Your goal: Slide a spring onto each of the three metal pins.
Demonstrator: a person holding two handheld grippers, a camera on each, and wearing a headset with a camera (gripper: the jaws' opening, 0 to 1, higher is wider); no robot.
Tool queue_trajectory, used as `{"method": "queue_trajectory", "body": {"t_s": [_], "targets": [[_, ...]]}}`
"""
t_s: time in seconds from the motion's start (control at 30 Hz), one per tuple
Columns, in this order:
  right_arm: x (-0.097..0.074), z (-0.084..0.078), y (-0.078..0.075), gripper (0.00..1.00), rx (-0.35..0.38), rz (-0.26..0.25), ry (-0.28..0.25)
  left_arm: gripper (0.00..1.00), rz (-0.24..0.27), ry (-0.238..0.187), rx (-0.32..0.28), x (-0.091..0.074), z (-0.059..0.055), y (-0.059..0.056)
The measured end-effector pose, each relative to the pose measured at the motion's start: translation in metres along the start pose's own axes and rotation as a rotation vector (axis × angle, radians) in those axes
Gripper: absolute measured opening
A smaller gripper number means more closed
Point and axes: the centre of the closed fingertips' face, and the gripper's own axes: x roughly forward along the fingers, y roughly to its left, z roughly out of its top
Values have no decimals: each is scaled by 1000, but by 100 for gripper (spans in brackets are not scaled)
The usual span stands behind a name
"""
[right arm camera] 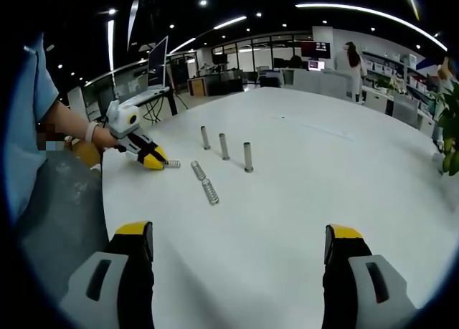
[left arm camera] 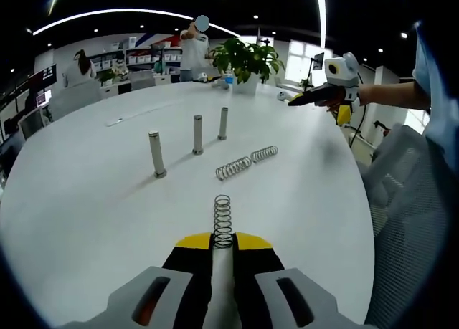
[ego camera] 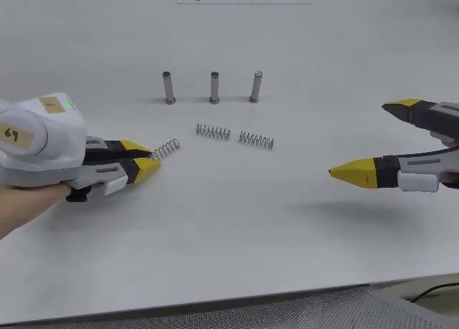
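Left tongs [ego camera: 150, 159] on spring [ego camera: 166, 149]; right tongs [ego camera: 357, 140] agape

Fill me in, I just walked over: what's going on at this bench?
A person works two handheld grippers. The left gripper is shut on one end of a spring. Two more springs lie on the table in front of three upright pins, all bare. The right gripper hangs open, off to the side.
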Motion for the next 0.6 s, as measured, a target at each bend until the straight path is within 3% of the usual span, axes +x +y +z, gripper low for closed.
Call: {"method": "queue_trajectory", "body": {"t_s": [0.2, 0.37, 0.47, 0.6], "targets": [[1, 1, 1, 99, 0, 4, -3, 2, 1, -9, -4, -1, 3, 0], [2, 3, 1, 99, -1, 8, -7, 2, 1, -27, 9, -5, 12, -2], [3, 7, 3, 98, 0, 14, -14, 2, -5, -47, 19, -7, 21, -4], [6, 16, 8, 98, -2, 29, -32, 1, -21, -95, 43, -10, 43, -10]]}}
